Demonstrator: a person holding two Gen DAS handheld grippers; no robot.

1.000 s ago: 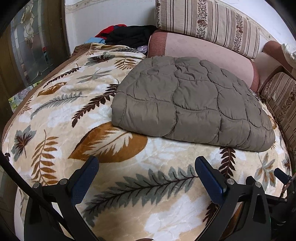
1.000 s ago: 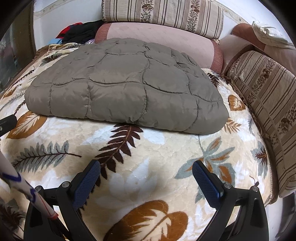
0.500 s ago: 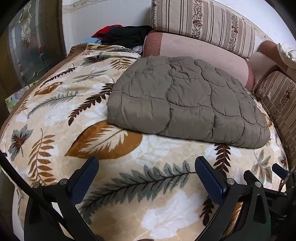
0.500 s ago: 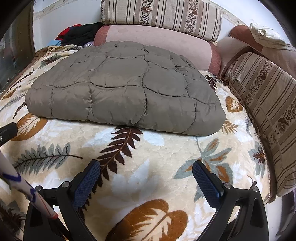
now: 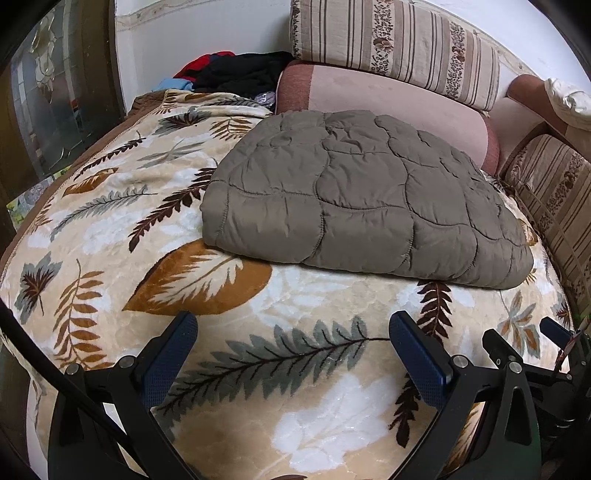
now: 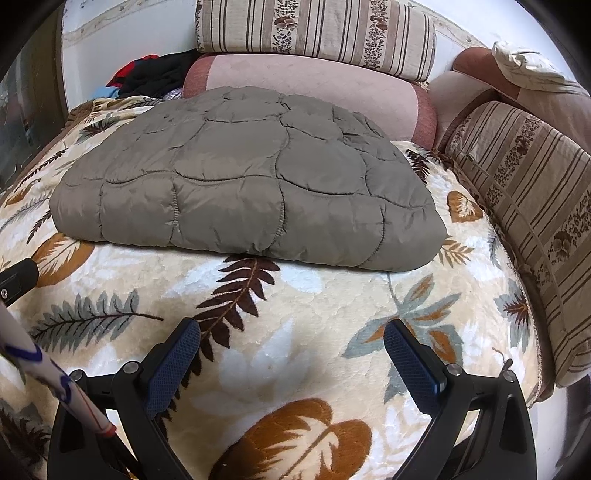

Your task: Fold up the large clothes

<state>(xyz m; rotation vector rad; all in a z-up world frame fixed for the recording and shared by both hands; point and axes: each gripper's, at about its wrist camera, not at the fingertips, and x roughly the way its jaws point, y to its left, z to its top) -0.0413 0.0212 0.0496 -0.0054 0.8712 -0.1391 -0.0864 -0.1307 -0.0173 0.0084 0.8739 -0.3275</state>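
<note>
Left tongs (image 5: pixel 291 334) gape wide and empty above a leaf-print blanket (image 5: pixel 110 206); ahead, apart from them, a quilted olive garment (image 5: pixel 354 195) lies already doubled against the pink bolster (image 5: pixel 388 96). Right tongs (image 6: pixel 291 341) gape likewise. Any further fold would go best with both sets pinching the near edge's corners together, lifting evenly.

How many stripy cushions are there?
2. One striped cushion sits on top of the pink bolster at the back; the other striped cushion leans along the right side. More may be out of view.
</note>
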